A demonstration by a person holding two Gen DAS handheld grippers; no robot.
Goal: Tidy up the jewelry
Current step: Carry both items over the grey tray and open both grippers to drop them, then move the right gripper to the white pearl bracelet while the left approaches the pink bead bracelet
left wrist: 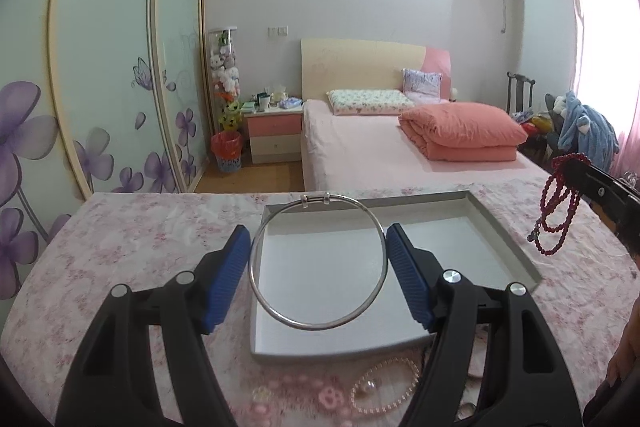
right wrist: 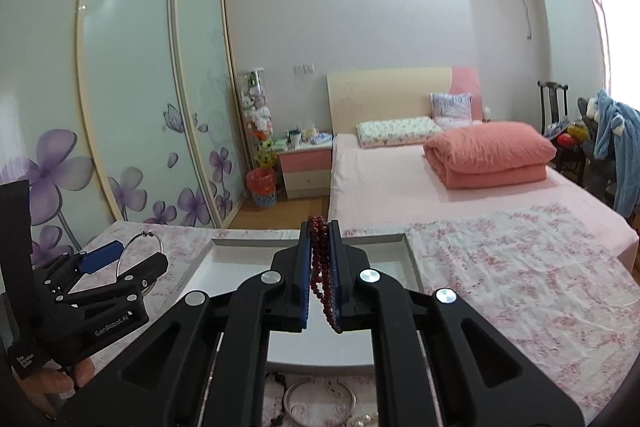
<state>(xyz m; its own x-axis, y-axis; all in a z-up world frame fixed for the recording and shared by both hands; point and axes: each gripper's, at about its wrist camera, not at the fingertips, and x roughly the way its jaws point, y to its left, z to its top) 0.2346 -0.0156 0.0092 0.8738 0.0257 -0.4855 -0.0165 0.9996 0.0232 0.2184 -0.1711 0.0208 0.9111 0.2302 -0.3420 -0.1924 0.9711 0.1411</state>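
Above the shallow white rectangular tray [left wrist: 500, 227], the left gripper [left wrist: 318, 247] is holding a thin silver metal bangle [left wrist: 280, 315], its blue ribbed pads [left wrist: 224, 287] standing wide apart and pressing on the ring's opposite sides. Beside it, the right gripper [right wrist: 320, 267] is clamping a dark red beaded strand [right wrist: 318, 259], its fingers nearly together and loops hanging below. Beneath both, a pearl bracelet [left wrist: 384, 391] is lying on the pink floral tablecloth [left wrist: 120, 247], just in front of the tray.

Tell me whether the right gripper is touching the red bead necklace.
Touching. The right wrist view shows the right gripper with its jaws shut on the red bead necklace, strands pinched between the pads and hanging below.
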